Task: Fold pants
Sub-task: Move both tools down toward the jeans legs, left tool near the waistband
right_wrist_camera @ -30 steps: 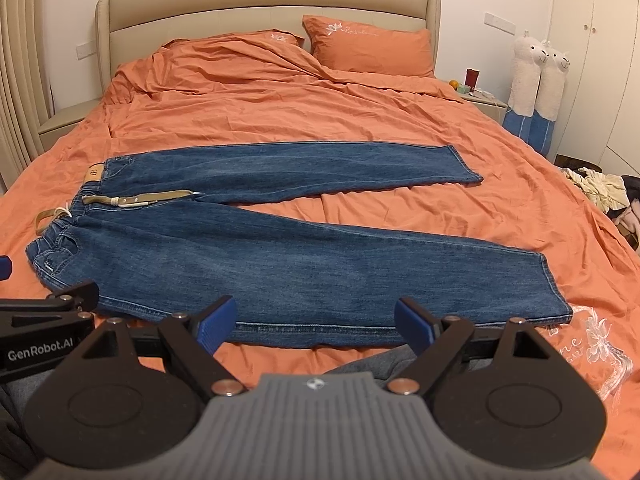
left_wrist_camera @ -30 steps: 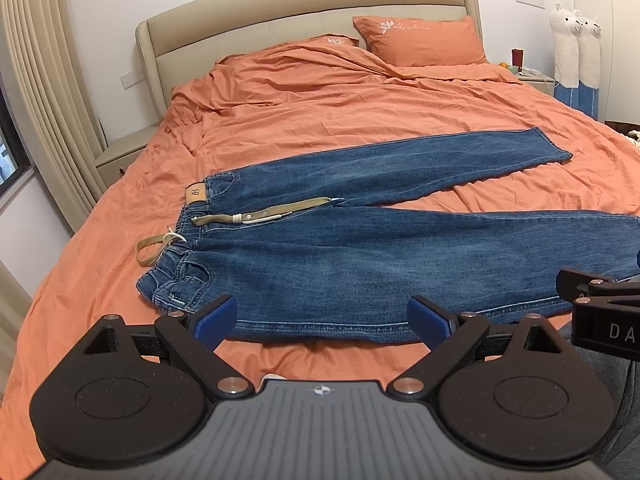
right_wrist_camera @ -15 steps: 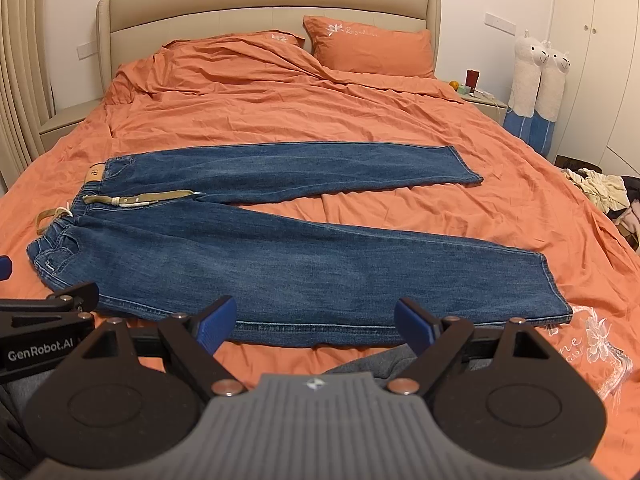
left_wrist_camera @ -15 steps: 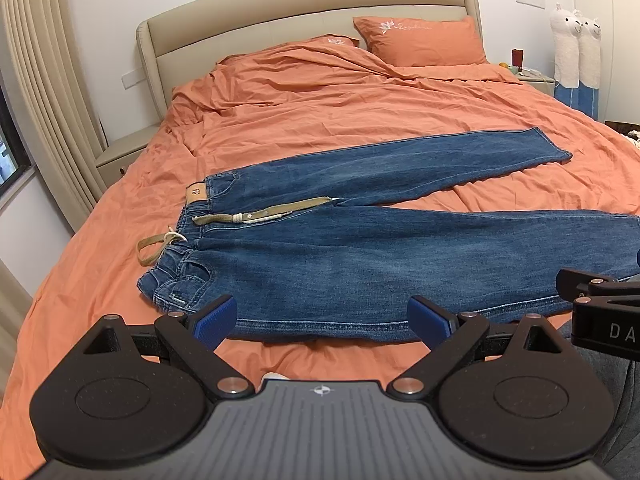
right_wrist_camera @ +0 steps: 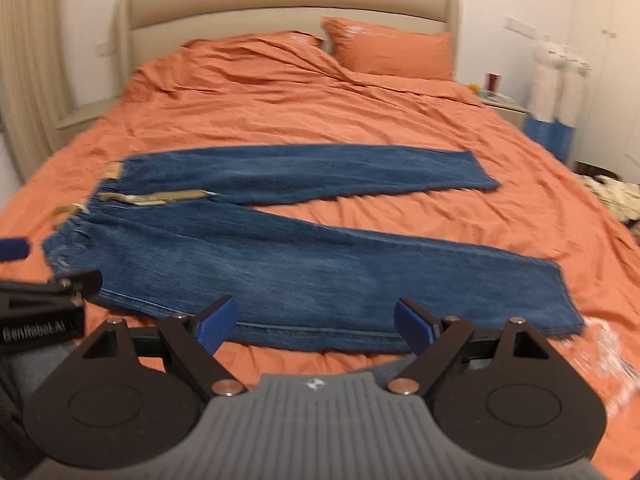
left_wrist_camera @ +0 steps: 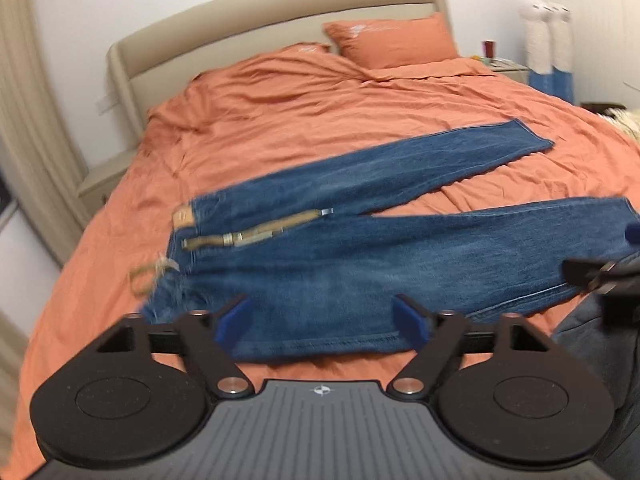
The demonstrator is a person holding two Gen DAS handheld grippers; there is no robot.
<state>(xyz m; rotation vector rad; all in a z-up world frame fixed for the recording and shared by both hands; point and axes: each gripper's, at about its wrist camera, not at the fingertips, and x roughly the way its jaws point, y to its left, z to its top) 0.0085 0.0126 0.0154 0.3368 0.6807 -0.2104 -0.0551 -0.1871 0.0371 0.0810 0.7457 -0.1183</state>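
Pants (left_wrist_camera: 360,264) lie flat on the bed, beyond both wide-spread claws.

Both hand-held grippers (left_wrist_camera: 323,322) (right_wrist_camera: 316,322) open, empty

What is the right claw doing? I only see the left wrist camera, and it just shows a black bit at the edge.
Observer: The right claw is open. Its blue pads are wide apart with nothing between them, and it points at the near edge of the blue denim jeans.
Operator: Where does the near leg end?
Observer: Its hem lies flat on the orange bed cover, and nothing hides it in the right wrist view.
Operator: Is anything beside it?
Observer: A white printed pattern on the cover, just past that hem.
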